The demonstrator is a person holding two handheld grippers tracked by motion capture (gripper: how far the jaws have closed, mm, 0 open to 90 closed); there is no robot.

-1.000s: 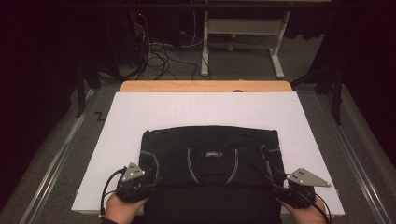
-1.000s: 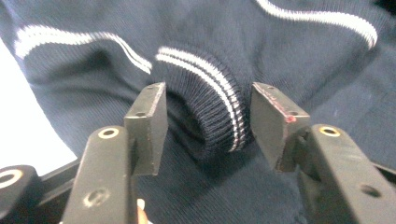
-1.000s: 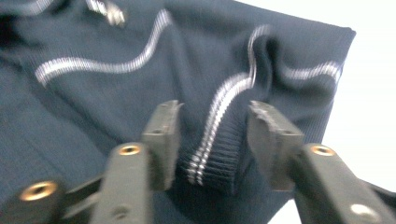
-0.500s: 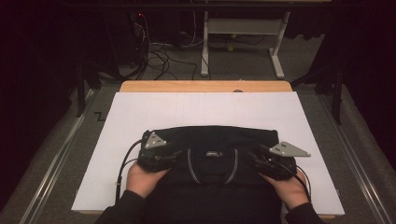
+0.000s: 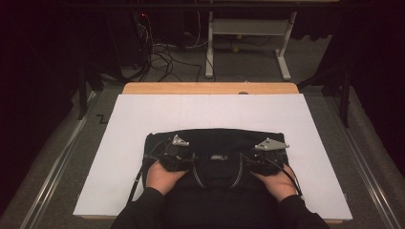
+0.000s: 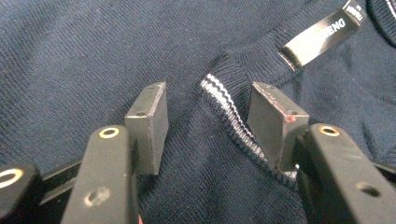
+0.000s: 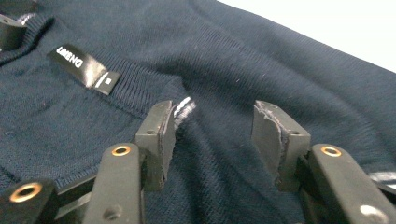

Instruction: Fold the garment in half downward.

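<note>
left gripper (image 5: 175, 153): black two-jaw gripper with grey plate, in left hand (image 5: 161, 174), jaws partly apart, fabric bunched between the pads | right gripper (image 5: 263, 155): same build, in right hand (image 5: 273, 180), jaws partly apart, fabric between them | both forearms enter from the bottom, level with each other

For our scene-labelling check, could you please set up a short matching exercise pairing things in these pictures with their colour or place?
Column one:
1. sweater
2. neck label
3. white sheet
4. striped trim

Column two:
a. covers most of the tabletop
b. dark navy knit
c. between the left gripper pads
d. black strip with pale lettering

Pairs: 1-b, 2-d, 3-a, 4-c
</note>
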